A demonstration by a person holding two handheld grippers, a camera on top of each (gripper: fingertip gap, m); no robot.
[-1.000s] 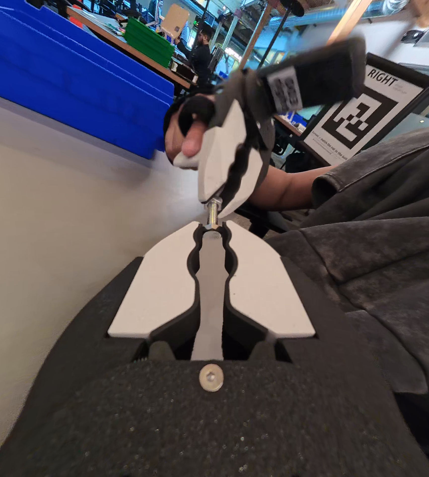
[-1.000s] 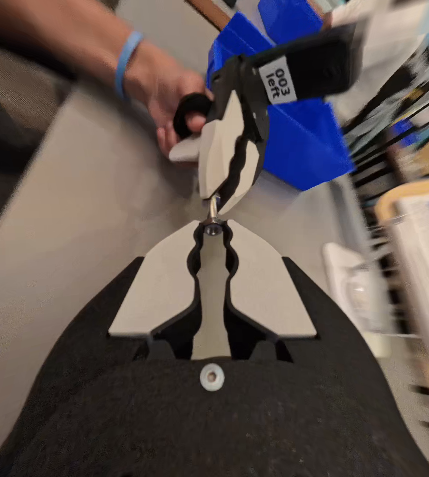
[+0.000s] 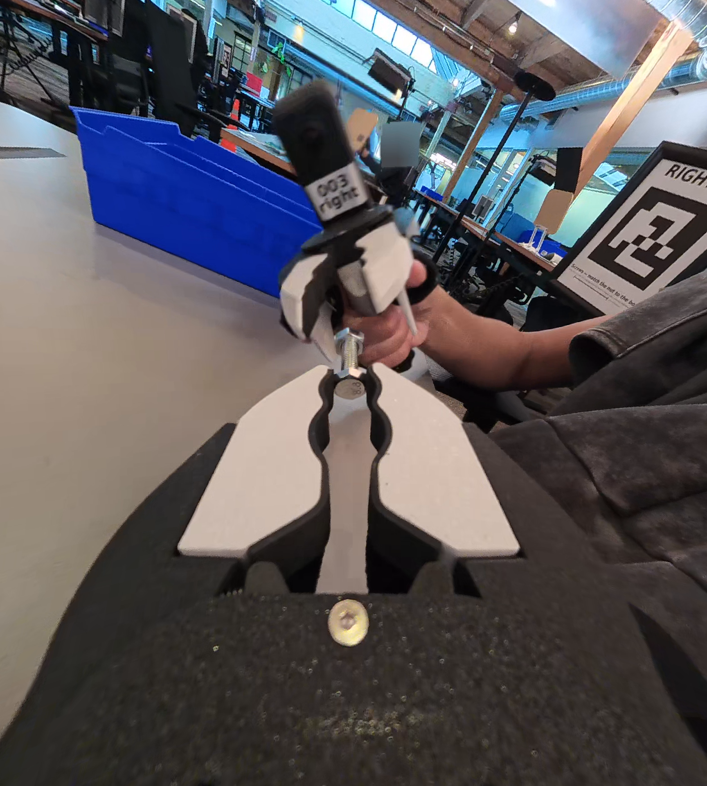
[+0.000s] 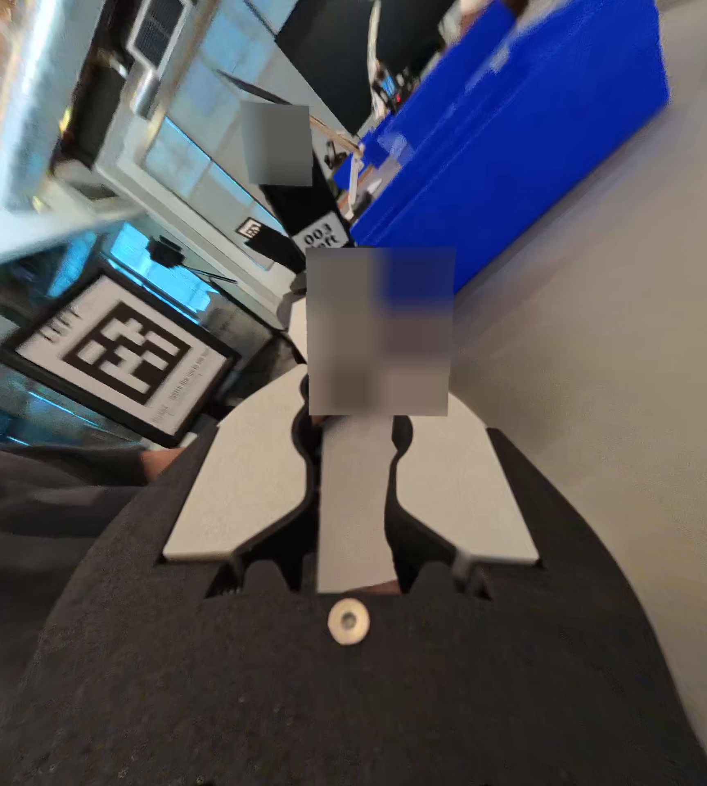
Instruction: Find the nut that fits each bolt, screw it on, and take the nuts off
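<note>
The bolt (image 3: 348, 374) stands between the two grippers, its hex head pinched at the tips of the left gripper (image 3: 348, 378), jaws closed on it. The nut (image 3: 348, 338) on its threads meets the right gripper (image 3: 335, 323); whether those jaws clamp it I cannot tell. Blue bins (image 3: 190, 204) sit on the bench (image 3: 88, 340) behind.

Right hand-held gripper (image 4: 349, 408) tips hidden by blur patch — blue bin (image 4: 513, 140) beyond, framed marker sign (image 4: 118, 353) left.

Bright daylight from ceiling skylights (image 3: 390, 25); the left view is sharp with wide-angle bending at the edges, while the right view is motion-smeared beyond the fingers (image 4: 249, 480).
</note>
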